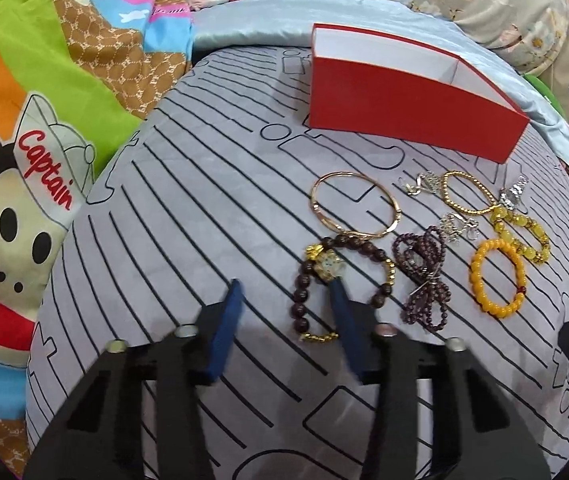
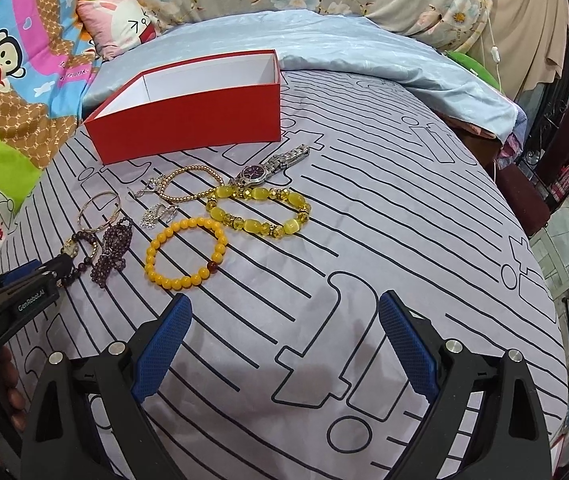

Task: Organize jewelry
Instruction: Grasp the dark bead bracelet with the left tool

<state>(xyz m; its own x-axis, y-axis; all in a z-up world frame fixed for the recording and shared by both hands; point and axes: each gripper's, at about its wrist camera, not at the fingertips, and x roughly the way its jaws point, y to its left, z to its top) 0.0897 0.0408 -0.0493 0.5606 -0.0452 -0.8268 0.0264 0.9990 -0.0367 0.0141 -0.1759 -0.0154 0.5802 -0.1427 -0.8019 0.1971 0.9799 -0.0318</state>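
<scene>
Left gripper [image 1: 288,286] spread wide, one finger threaded through brown bead bracelet [image 1: 340,288], likely lining up a pinch. Right gripper [image 2: 282,304] spread, empty. Red box [image 1: 412,108] at 12 o'clock awaits.

We see the box [image 2: 188,120] standing at the back of the bedsheet [image 2: 364,240], with the jewelry spread in front of it. In the right wrist view, the watch [image 2: 272,168] lies nearest the box's right end, the faceted bracelet [image 2: 258,212] just before it, and the round-bead bracelet [image 2: 184,254] in front and left of that. Farther left lie the bangle [image 2: 98,210] and the coiled bead strand [image 2: 110,250], and the left gripper [image 1: 290,278] has one finger inside the dark bead bracelet [image 1: 340,288].
</scene>
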